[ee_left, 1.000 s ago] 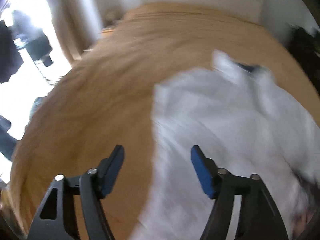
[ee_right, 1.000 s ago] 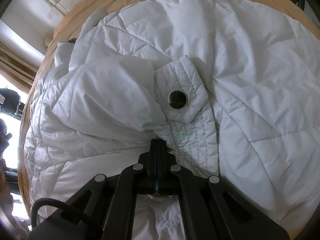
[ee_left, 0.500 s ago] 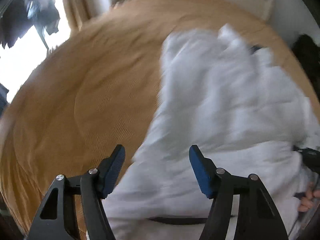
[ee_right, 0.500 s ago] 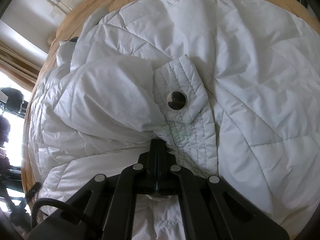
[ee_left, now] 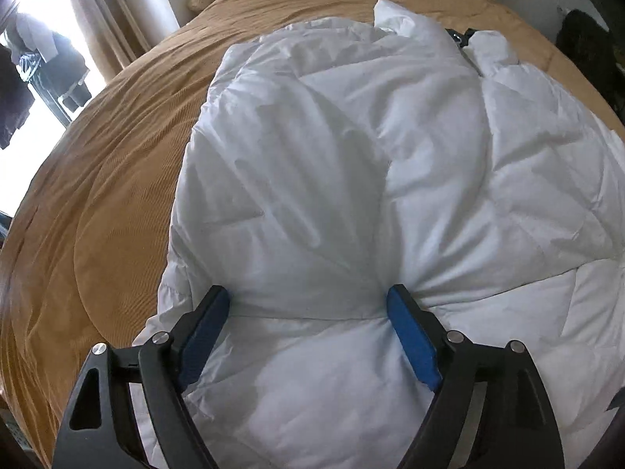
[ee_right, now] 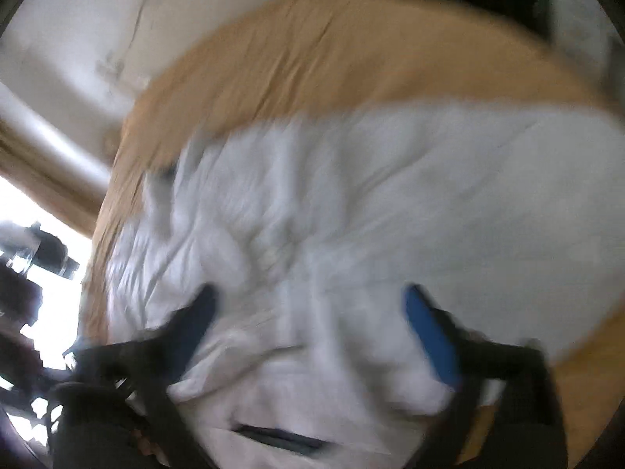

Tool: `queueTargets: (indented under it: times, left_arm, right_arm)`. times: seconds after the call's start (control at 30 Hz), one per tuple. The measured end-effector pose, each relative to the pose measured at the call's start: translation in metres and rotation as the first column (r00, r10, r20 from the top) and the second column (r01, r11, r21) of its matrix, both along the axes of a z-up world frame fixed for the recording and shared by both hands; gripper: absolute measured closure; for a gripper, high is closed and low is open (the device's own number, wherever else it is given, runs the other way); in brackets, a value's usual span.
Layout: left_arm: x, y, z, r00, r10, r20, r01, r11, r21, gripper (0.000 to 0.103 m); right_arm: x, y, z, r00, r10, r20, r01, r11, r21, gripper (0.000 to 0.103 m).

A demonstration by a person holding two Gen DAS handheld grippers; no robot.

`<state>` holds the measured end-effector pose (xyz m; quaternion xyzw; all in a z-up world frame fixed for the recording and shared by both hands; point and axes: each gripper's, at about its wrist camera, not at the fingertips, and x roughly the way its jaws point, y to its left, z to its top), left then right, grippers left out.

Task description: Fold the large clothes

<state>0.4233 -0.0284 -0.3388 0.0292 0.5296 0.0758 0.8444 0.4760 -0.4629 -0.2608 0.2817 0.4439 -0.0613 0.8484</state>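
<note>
One puffy white jacket [ee_left: 351,195] lies on the tan bed [ee_left: 109,195]. Bare bed shows to its left and on its far side. The left gripper [ee_left: 308,305] is opening, tips pushed into the jacket's near part. The right gripper [ee_right: 308,305] is opening too, wide above the blurry jacket [ee_right: 351,215], holding nothing.

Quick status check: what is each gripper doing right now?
Left gripper: opening, pads pressed into the white jacket.
Right gripper: opening wide, holding nothing, above the jacket.
</note>
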Motion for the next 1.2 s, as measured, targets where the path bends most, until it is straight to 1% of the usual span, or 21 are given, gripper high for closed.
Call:
queueTargets:
  times: [0.03, 0.13, 0.2, 0.27, 0.33, 0.37, 0.4, 0.5, 0.53, 0.57, 0.6, 0.63, 0.67, 0.77, 0.87, 0.93, 1.0, 1.03, 1.07, 1.1, 1.2]
  left_arm:
    - [-0.011, 0.002, 0.005, 1.000, 0.003, -0.002, -0.003, 1.000, -0.009, 0.019]
    - [-0.011, 0.009, 0.005, 1.000, 0.011, -0.010, -0.011, 0.999, -0.039, 0.018]
    - [-0.010, 0.007, 0.002, 1.000, 0.009, -0.008, -0.010, 0.999, -0.032, 0.018]
    - [-0.013, 0.008, 0.004, 1.000, 0.007, -0.007, -0.007, 1.000, -0.022, 0.018]
    - [-0.009, 0.012, 0.003, 1.000, 0.006, -0.007, -0.006, 1.000, -0.023, 0.018]
    - [-0.009, 0.011, 0.003, 1.000, 0.005, -0.006, -0.005, 1.000, -0.024, 0.017]
    - [-0.009, 0.011, 0.003, 1.000, 0.005, -0.006, -0.005, 1.000, -0.024, 0.017]
    - [-0.009, 0.010, 0.003, 1.000, 0.003, -0.006, -0.003, 1.000, -0.021, 0.016]
    - [-0.010, 0.009, 0.003, 1.000, 0.002, -0.004, -0.002, 1.000, -0.020, 0.016]
    - [-0.010, 0.009, 0.003, 1.000, 0.000, -0.003, 0.000, 1.000, -0.021, 0.016]
    - [-0.011, 0.009, 0.002, 1.000, 0.001, -0.003, -0.001, 1.000, -0.023, 0.016]
    - [-0.011, 0.009, 0.002, 1.000, 0.002, -0.004, -0.003, 1.000, -0.027, 0.016]
    - [-0.009, 0.011, 0.000, 1.000, 0.003, -0.005, -0.003, 1.000, -0.030, 0.016]
    - [-0.009, 0.012, -0.001, 1.000, 0.003, -0.003, -0.003, 0.999, -0.034, 0.016]
    - [-0.010, 0.012, -0.001, 1.000, 0.006, 0.004, -0.006, 0.999, -0.040, 0.015]
    - [-0.011, 0.013, -0.001, 1.000, 0.007, 0.008, -0.006, 0.999, -0.042, 0.015]
    - [-0.011, 0.013, -0.001, 1.000, 0.007, 0.007, -0.006, 0.999, -0.049, 0.015]
    - [-0.011, 0.014, -0.001, 1.000, 0.006, 0.005, -0.006, 0.998, -0.055, 0.015]
    - [-0.011, 0.015, 0.000, 1.000, 0.005, 0.000, -0.005, 0.998, -0.059, 0.015]
    - [-0.011, 0.016, 0.001, 1.000, 0.002, -0.002, -0.002, 0.998, -0.064, 0.015]
    - [-0.013, 0.021, 0.004, 1.000, -0.002, 0.001, 0.002, 0.996, -0.092, 0.015]
  right_arm:
    - [-0.022, -0.030, 0.014, 0.998, -0.066, 0.016, 0.067, 0.997, -0.036, 0.000]
    - [-0.064, -0.105, 0.018, 0.972, -0.234, -0.030, 0.234, 0.972, -0.029, 0.000]
    - [-0.089, -0.154, 0.009, 0.936, -0.345, -0.076, 0.344, 0.939, -0.017, 0.000]
    - [-0.112, -0.199, -0.009, 0.887, -0.446, -0.116, 0.448, 0.894, -0.009, 0.000]
    - [-0.119, -0.221, -0.023, 0.859, -0.490, -0.149, 0.492, 0.870, -0.026, 0.000]
    - [-0.117, -0.228, -0.031, 0.857, -0.489, -0.160, 0.493, 0.870, -0.023, 0.000]
    - [-0.114, -0.235, -0.039, 0.858, -0.484, -0.173, 0.491, 0.871, -0.002, 0.000]
    - [-0.104, -0.247, -0.068, 0.828, -0.512, -0.229, 0.536, 0.842, 0.058, 0.000]
    - [-0.099, -0.250, -0.080, 0.811, -0.528, -0.252, 0.559, 0.827, 0.064, 0.007]
    - [-0.096, -0.250, -0.083, 0.806, -0.532, -0.259, 0.563, 0.825, 0.058, 0.035]
    - [-0.092, -0.249, -0.085, 0.808, -0.530, -0.258, 0.559, 0.828, 0.048, 0.053]
    - [-0.088, -0.245, -0.082, 0.827, -0.509, -0.239, 0.539, 0.838, 0.084, 0.078]
    - [-0.085, -0.240, -0.075, 0.837, -0.502, -0.217, 0.531, 0.841, 0.104, 0.089]
    - [-0.075, -0.218, -0.026, 0.883, -0.464, -0.074, 0.470, 0.876, 0.109, 0.091]
    - [-0.051, -0.176, 0.038, 0.933, -0.349, 0.088, 0.330, 0.927, 0.178, 0.092]
    - [-0.029, -0.125, 0.084, 0.954, -0.229, 0.195, 0.191, 0.962, 0.193, 0.092]
    - [-0.010, -0.077, 0.110, 0.960, -0.126, 0.251, 0.083, 0.981, 0.175, 0.092]
    - [0.004, -0.037, 0.122, 0.959, -0.053, 0.279, 0.007, 0.987, 0.163, 0.092]
    - [0.012, -0.014, 0.126, 0.956, -0.013, 0.292, -0.037, 0.986, 0.165, 0.092]
    - [0.027, 0.023, 0.128, 0.951, 0.053, 0.304, -0.110, 0.979, 0.173, 0.092]
    - [0.056, 0.106, 0.112, 0.939, 0.176, 0.294, -0.238, 0.952, 0.192, 0.092]
